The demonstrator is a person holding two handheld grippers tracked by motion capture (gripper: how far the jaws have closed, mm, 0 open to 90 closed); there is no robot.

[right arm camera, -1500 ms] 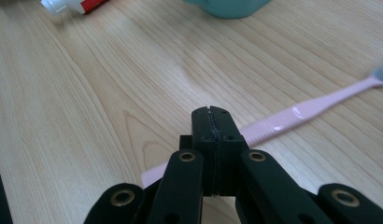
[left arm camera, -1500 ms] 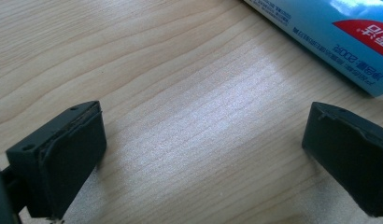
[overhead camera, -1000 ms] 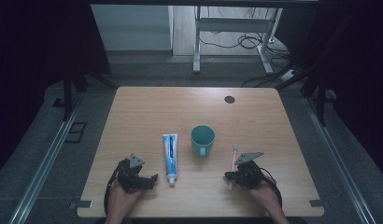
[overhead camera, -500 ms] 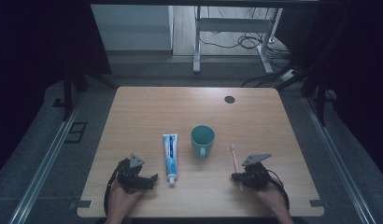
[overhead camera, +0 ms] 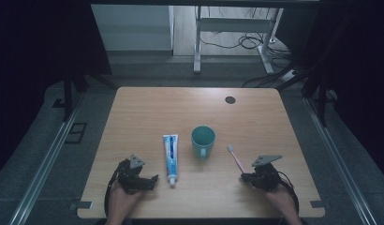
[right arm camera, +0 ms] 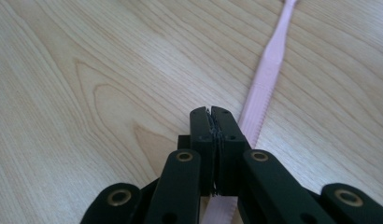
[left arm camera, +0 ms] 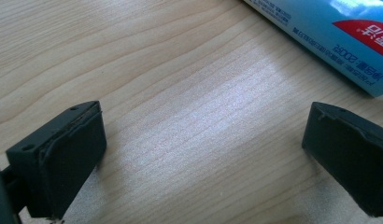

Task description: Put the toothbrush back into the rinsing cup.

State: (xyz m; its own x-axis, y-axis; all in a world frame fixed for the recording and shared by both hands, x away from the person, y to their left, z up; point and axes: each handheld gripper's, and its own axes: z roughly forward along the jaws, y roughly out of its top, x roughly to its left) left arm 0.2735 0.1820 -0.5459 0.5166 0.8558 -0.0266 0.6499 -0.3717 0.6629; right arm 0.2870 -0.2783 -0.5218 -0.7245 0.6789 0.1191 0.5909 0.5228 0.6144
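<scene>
On the pale wooden table (overhead camera: 148, 112), ringed by dark floor, the left gripper (left arm camera: 203, 154) is resting spread, the right gripper (right arm camera: 211, 122) pressing its jaws together beside the pink toothbrush (right arm camera: 269, 60).

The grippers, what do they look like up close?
Both are black. The left gripper has two blocky, flat-faced jaws. The right gripper has link arms with brass-coloured rivets. Each carries a grey three-cornered plate on top and trails a black cable.

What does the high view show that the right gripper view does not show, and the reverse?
High view alone: the green cup, the toothpaste tube, the left gripper and the table's edges. Right gripper view alone: its own fingers pressed together with nothing between them, and the ribbed grip along the pink toothbrush handle beneath. Both: the toothbrush lying flat on the wooden table and the right gripper.
</scene>
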